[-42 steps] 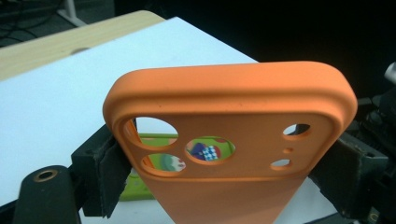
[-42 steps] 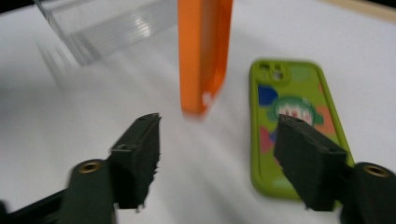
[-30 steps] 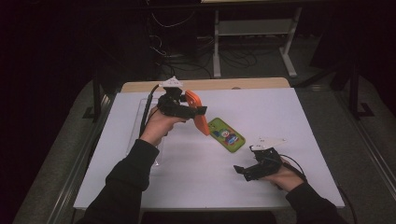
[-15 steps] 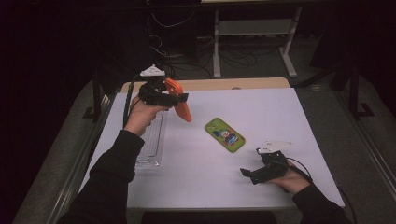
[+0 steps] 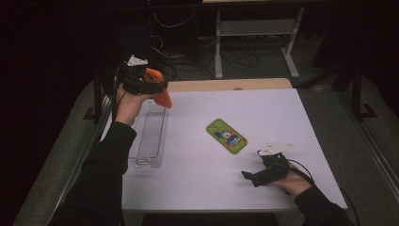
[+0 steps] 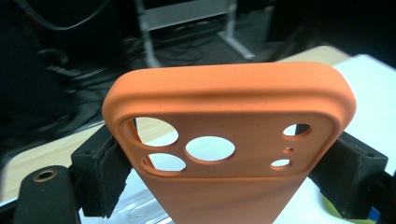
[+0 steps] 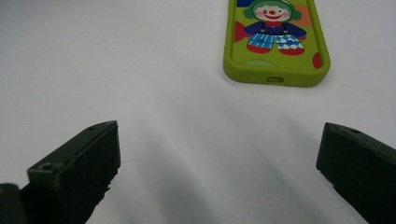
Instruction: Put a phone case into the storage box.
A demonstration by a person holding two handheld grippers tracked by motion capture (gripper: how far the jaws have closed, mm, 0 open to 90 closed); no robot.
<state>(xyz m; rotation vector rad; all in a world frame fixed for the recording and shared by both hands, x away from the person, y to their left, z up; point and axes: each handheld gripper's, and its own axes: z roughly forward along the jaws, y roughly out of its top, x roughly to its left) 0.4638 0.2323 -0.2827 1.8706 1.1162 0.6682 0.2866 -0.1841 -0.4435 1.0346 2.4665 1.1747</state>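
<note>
An orange phone case (image 5: 162, 95) (image 6: 224, 140) with several camera holes is held in the air at the table's far left, over the far end of a clear tray (image 5: 149, 135). My left gripper (image 5: 157, 89) (image 6: 219, 186) is shut on it, one jaw on each long edge. A green phone case with a clown picture (image 5: 226, 135) (image 7: 274, 39) lies flat in the middle of the white table (image 5: 263, 108). My right gripper (image 5: 249, 176) (image 7: 219, 163) rests low at the front right, jaws wide apart and empty, pointing at the green case's near end.
The clear ribbed plastic tray lies lengthwise along the table's left side. A wooden strip (image 5: 226, 84) runs along the far edge. Beyond it stand a white frame leg (image 5: 219, 47) and cables on the dark floor.
My left gripper has carried the orange case from near the table's middle to the far left and a little higher, over the tray. The right gripper has stayed in place.
</note>
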